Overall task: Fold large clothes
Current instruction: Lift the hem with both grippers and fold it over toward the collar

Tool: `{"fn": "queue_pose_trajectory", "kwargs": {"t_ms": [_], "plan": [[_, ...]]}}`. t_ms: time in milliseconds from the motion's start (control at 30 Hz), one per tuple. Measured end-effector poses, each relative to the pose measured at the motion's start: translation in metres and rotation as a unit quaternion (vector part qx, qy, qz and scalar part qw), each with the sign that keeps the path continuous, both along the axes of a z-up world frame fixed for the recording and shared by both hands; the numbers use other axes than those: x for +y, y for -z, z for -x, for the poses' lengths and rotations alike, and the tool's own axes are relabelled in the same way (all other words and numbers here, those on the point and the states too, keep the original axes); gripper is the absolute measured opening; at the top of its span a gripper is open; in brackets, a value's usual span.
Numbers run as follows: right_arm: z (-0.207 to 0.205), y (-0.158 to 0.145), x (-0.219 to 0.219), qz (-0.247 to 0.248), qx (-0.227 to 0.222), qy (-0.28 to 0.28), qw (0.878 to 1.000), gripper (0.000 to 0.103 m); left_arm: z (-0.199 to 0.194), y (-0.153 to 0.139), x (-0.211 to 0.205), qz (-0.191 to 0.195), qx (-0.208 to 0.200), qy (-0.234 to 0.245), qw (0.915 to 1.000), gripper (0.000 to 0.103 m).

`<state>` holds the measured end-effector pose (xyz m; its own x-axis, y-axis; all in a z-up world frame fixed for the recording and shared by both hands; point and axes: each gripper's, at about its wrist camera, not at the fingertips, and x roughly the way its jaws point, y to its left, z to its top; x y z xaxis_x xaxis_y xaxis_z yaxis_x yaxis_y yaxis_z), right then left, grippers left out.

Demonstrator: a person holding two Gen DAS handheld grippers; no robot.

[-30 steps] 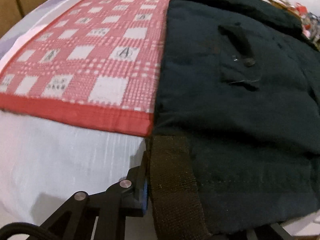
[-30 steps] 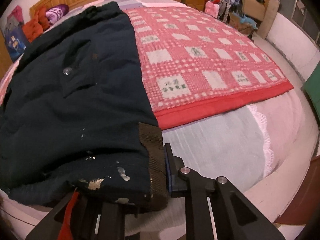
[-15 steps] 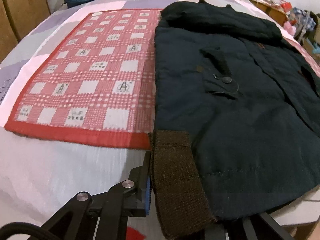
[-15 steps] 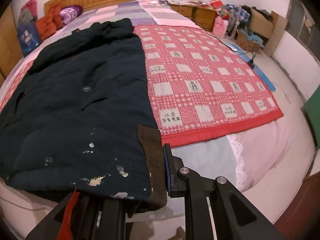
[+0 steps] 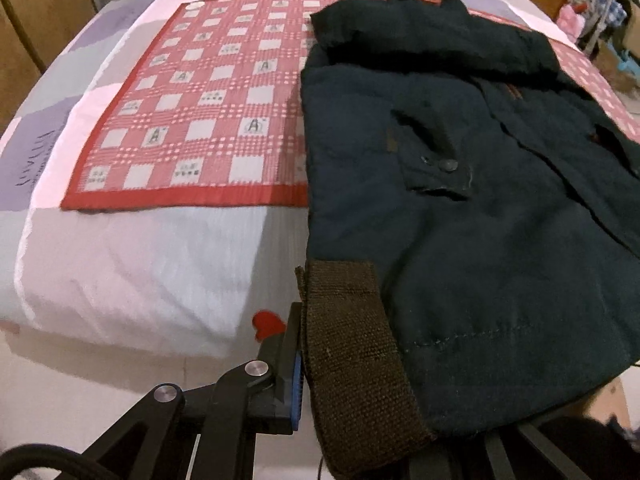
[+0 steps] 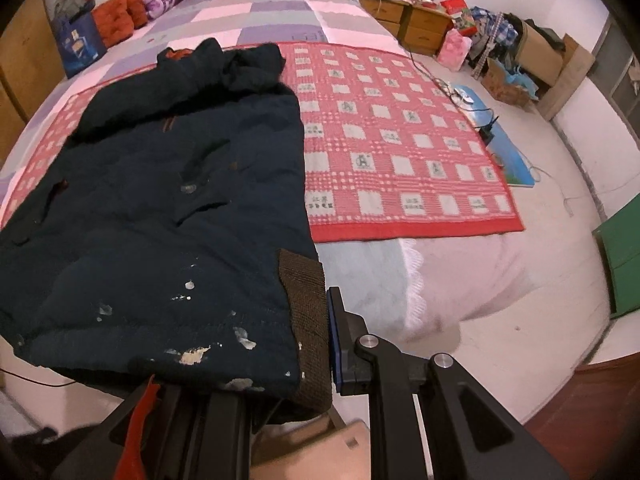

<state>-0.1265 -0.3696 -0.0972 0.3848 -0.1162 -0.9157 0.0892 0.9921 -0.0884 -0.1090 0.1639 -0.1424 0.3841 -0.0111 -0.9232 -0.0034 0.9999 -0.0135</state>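
Observation:
A large dark navy jacket (image 5: 472, 184) lies front-up on the bed, its collar at the far end; it also shows in the right wrist view (image 6: 168, 208). My left gripper (image 5: 340, 384) is shut on the brown ribbed hem (image 5: 352, 360) at the jacket's left corner. My right gripper (image 6: 308, 344) is shut on the brown ribbed hem (image 6: 308, 304) at the right corner. Both corners are lifted off the bed's foot edge. White paint-like spots mark the hem area in the right wrist view.
A red-and-white checked blanket (image 5: 200, 112) lies under the jacket on the patchwork bedsheet (image 6: 248, 16). Pillows and a blue bag (image 6: 76, 44) sit at the headboard. Wooden nightstands (image 6: 416, 24), boxes and clothes clutter the floor at right. A green cabinet (image 6: 624, 256) stands near the foot.
Both grippers have pulled back and up from the bed with the hem corners held, so more of the jacket and bed shows and the jacket has slid toward the foot edge.

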Motion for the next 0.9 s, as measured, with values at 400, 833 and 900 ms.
{"fn": "queue_pose_trajectory", "kwargs": {"t_ms": [400,833,900], "plan": [[-0.073,-0.089,0.014,0.018,-0.054,-0.032,0.998,0.015,-0.118,-0.054,0.010,-0.011,-0.056,-0.009,0.9983,0.015],[-0.377,-0.080,-0.019,-0.016,-0.136,-0.082,0.987,0.015,-0.405,-0.067,0.013,-0.047,-0.065,-0.018,0.9966,0.015],[-0.424,-0.068,-0.019,-0.017,-0.125,-0.080,0.989,0.015,-0.447,-0.047,0.013,-0.046,-0.046,-0.012,0.9978,0.015]]}}
